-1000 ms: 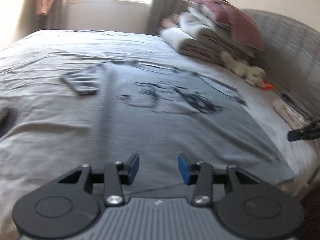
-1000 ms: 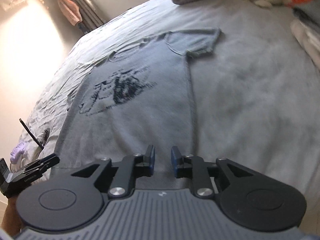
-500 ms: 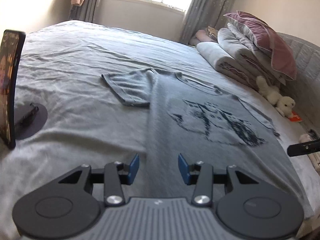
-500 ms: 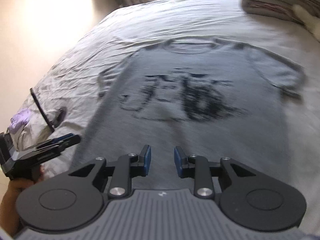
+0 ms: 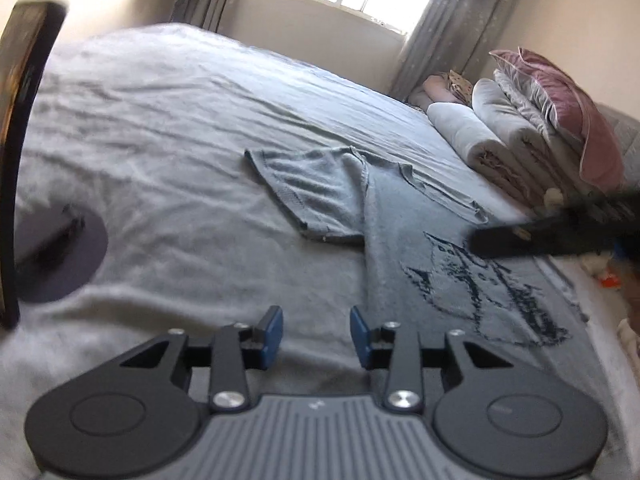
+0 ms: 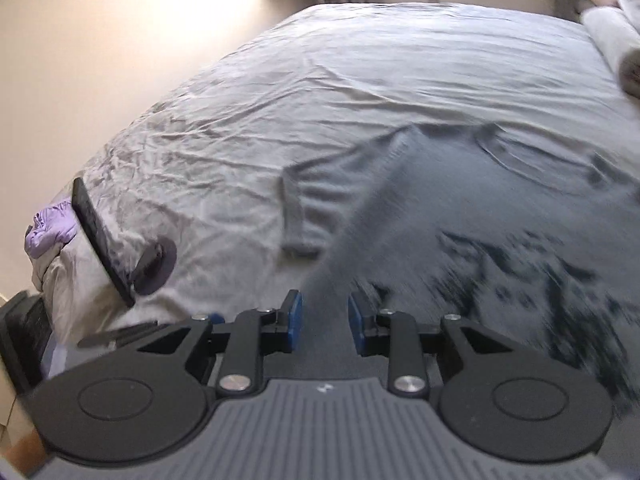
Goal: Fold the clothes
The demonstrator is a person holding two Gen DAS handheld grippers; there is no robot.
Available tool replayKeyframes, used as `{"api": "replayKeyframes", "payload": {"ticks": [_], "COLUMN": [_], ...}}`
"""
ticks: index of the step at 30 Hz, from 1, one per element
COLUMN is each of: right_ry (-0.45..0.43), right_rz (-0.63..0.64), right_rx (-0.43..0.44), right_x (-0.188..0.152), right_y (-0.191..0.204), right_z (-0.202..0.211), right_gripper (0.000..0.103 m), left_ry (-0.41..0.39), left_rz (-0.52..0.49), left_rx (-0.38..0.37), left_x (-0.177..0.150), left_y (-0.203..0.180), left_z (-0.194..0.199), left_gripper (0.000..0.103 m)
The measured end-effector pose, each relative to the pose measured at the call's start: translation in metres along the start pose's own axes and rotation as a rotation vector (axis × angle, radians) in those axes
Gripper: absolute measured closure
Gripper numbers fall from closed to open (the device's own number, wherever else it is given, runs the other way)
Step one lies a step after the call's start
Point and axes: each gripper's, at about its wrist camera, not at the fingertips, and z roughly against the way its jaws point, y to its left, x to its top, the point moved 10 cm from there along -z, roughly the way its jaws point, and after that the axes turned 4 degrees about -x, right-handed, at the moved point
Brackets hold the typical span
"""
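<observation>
A grey T-shirt with a dark print lies flat and face up on the bed, one short sleeve spread out to the side. My left gripper hovers over bare sheet just left of the shirt's side edge. Its jaws are closing with nothing between them. My right gripper is low over the same edge of the T-shirt, blue pads slightly apart and gripping nothing. In the left wrist view the right gripper shows as a blurred dark bar over the print.
A phone leans on a round black stand on the bed to the left, also seen as the phone in the right wrist view. Folded bedding and a pink pillow are stacked by the headboard. A purple cloth lies at the bed's corner.
Both grippers have swept left across the shirt to its left side edge. The phone stand has come into both views. The left jaws have narrowed a little.
</observation>
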Motion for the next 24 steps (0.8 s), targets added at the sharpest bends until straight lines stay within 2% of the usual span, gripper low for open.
{"api": "replayKeyframes", "payload": {"ticks": [10, 14, 18, 20, 24], "right_ry": [0.001, 0.003, 0.008, 0.009, -0.011], "right_rz": [0.05, 0.116, 0.187, 0.23, 0.328], "right_rx": [0.019, 0.027, 0.041, 0.031, -0.032], "right_x": [0.041, 0.047, 0.052, 0.053, 0.052], "right_y": [0.009, 0.019, 0.032, 0.038, 0.04], "right_z": [-0.088, -0.11, -0.128, -0.137, -0.152], "right_gripper": [0.066, 0.064, 0.059, 0.055, 0.056], "left_ry": [-0.063, -0.065, -0.075, -0.078, -0.08], "left_rz": [-0.034, 0.035, 0.041, 0.045, 0.054], "left_rx": [0.159, 0.179, 0.197, 0.204, 0.206], "left_x": [0.023, 0.027, 0.028, 0.029, 0.031], "left_y": [0.025, 0.039, 0.04, 0.039, 0.036], "left_z": [-0.013, -0.018, -0.022, -0.024, -0.028], "left_gripper": [0.062, 0.063, 0.063, 0.062, 0.063]}}
